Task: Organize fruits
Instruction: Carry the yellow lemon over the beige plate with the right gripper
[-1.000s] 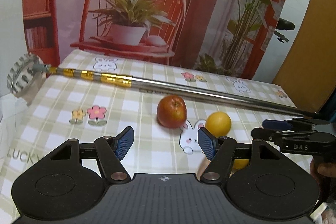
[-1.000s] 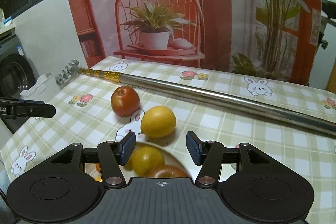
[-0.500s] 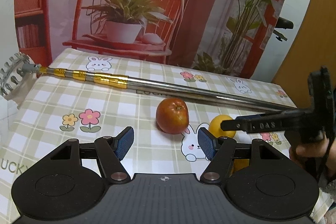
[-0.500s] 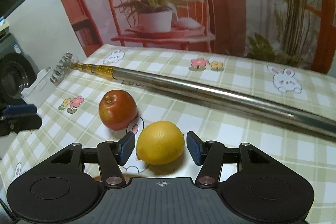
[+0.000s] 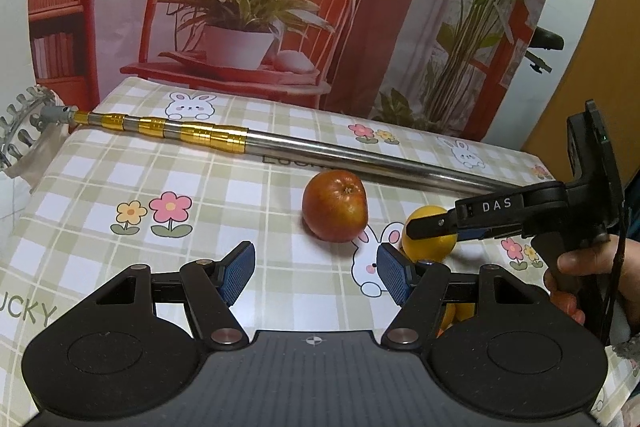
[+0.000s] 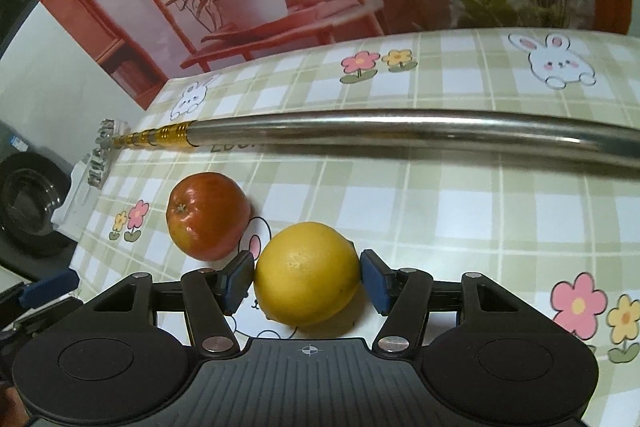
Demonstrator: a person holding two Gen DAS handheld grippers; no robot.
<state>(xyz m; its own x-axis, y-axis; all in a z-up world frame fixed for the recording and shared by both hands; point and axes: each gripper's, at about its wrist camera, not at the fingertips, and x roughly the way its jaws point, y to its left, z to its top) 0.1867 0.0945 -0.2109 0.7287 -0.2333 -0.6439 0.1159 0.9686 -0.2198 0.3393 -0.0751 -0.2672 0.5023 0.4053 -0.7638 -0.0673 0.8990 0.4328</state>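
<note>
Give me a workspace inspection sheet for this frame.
Surface: checked tablecloth with bunny and flower prints.
Job's things: yellow citrus and red apple lie side by side, a small gap between them.
Clutter: long metal pole lies across the cloth behind the fruit.
Grippers: right tongs straddle the citrus, jaws just opening, left pad close to the fruit, right pad clear; left tongs open, empty.
Cables: nothing seen.
Surroundings: printed backdrop of a chair and plants.
</note>
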